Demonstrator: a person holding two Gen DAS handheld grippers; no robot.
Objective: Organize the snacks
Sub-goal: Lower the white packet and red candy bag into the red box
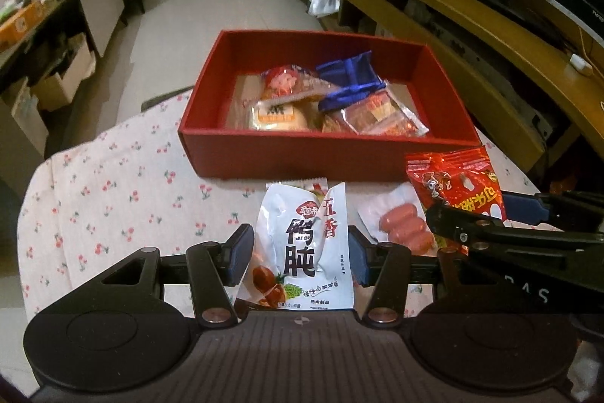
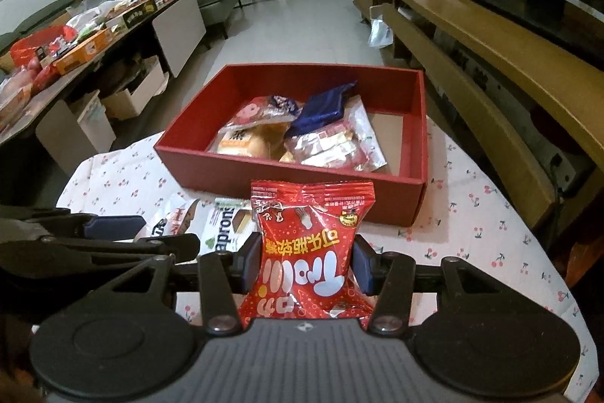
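Note:
My left gripper (image 1: 300, 253) is shut on a white snack pouch (image 1: 302, 252) with black characters, held just above the cherry-print cloth (image 1: 113, 184). My right gripper (image 2: 307, 263) is shut on a red candy bag (image 2: 309, 252); the same bag (image 1: 458, 187) shows at the right of the left wrist view. Straight ahead of both stands the red box (image 1: 287, 153) (image 2: 271, 176), holding a blue packet (image 1: 351, 74), a bun packet (image 1: 275, 116) and silver-red packets (image 1: 377, 116). A clear pack of small sausages (image 1: 406, 229) lies on the cloth between the two grippers.
A white wafer packet (image 2: 222, 233) lies on the cloth left of the red bag. A wooden cabinet (image 1: 472, 25) runs along the right. A cluttered low table (image 2: 75, 40) with boxes and a round fruit stands at the left. Tiled floor lies beyond the box.

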